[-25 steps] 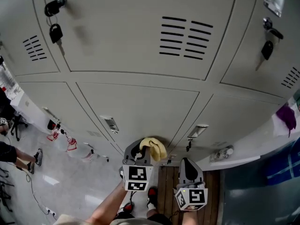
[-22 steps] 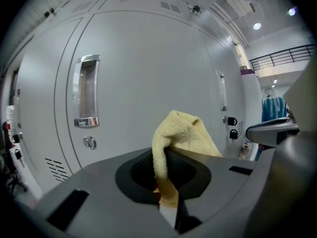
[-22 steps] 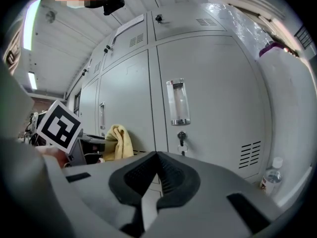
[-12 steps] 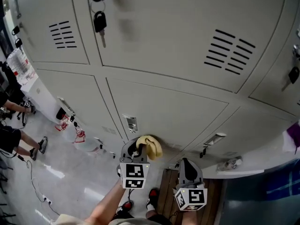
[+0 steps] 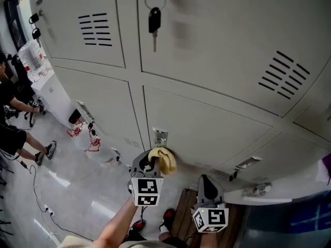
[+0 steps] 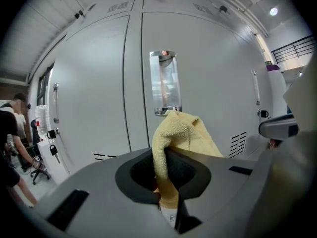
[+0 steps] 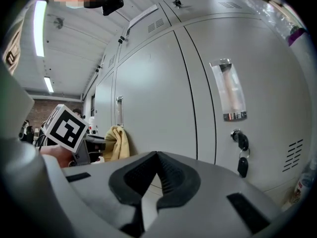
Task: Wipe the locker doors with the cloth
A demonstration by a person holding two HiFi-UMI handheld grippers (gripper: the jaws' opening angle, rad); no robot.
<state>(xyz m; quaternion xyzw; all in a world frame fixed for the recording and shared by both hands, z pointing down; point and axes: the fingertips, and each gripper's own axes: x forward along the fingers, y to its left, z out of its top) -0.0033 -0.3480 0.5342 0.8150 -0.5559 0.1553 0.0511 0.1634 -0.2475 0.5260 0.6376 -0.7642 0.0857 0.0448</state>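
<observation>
The left hand-held gripper is clamped on a yellow cloth. In the left gripper view the two dark jaws pinch a fold of the cloth, and the rest of it stands up above them in a loose bunch. The bunch is held up to a grey locker door, just below that door's small metal label holder; the same view shows the cloth's top corner overlapping the lower edge of the label holder. From the right gripper view the cloth appears to lie against the door face, with the left hand-held gripper and its marker cube beside it.

The right hand-held gripper is lower and to the right, apart from the cloth. Its jaws are closed together with nothing between them, pointing toward the lockers.

A key hangs from a lock on the upper door. A person is at the far left on the pale floor.
</observation>
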